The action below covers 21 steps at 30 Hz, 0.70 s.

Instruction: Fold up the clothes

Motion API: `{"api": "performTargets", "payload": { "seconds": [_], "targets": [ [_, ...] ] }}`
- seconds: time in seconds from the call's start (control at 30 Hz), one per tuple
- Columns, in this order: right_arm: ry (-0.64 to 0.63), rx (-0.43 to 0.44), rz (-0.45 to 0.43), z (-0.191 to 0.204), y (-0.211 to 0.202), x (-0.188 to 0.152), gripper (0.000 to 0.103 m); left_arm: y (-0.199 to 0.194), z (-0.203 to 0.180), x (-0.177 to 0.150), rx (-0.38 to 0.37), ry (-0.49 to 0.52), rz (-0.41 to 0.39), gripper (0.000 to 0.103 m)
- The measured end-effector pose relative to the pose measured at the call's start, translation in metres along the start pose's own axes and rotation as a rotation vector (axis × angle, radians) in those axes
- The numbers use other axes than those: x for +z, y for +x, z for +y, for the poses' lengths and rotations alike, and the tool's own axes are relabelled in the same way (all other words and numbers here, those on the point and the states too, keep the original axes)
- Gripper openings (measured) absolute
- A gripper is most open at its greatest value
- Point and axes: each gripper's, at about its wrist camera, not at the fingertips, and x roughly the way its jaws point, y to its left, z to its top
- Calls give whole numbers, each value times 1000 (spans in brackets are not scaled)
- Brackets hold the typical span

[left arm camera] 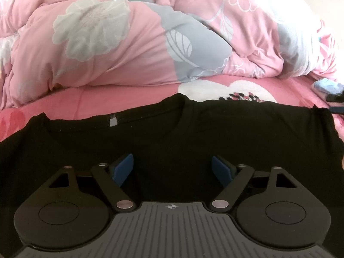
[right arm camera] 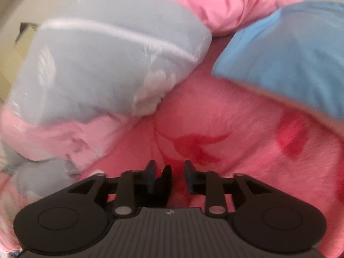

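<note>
A black shirt (left arm camera: 193,133) lies spread flat on the pink bed sheet (left arm camera: 120,96), filling the lower half of the left wrist view. Its round neckline sits left of centre with a small pale label (left arm camera: 113,121) inside the collar. The shirt's lower part is hidden under the claw's body, and its left and right edges run out of the frame. Behind it, a pink and grey flowered quilt (left arm camera: 107,43) is heaped across the upper half.

The left claw (left arm camera: 172,167) hangs over the shirt's chest, jaws wide, blue pads (left arm camera: 122,168) apart with nothing gripped.

The right wrist view is blurred. The right claw (right arm camera: 168,176) stands narrow and empty over bare pink sheet, with a blue cloth (right arm camera: 290,60) at the upper right; the shirt is not seen there.
</note>
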Motion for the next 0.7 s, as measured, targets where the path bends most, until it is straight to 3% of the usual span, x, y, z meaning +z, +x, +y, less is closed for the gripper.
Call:
{"api": "performTargets", "payload": {
  "seconds": [0.1,0.33,0.6,0.7],
  "targets": [
    [-24,33,67,-5,-23,-9,37,0,0,0,0,0,0,81],
    [-141,2,197,-6,-40,-48,36,0,0,0,-1,1,1,81],
    [-126,77,203,-10,-40,-60,13,0,1,1,-3,2,2,81],
    [-145,60,191,-9,-46,-63,0,0,1,1,-5,0,2,81]
  ]
}}
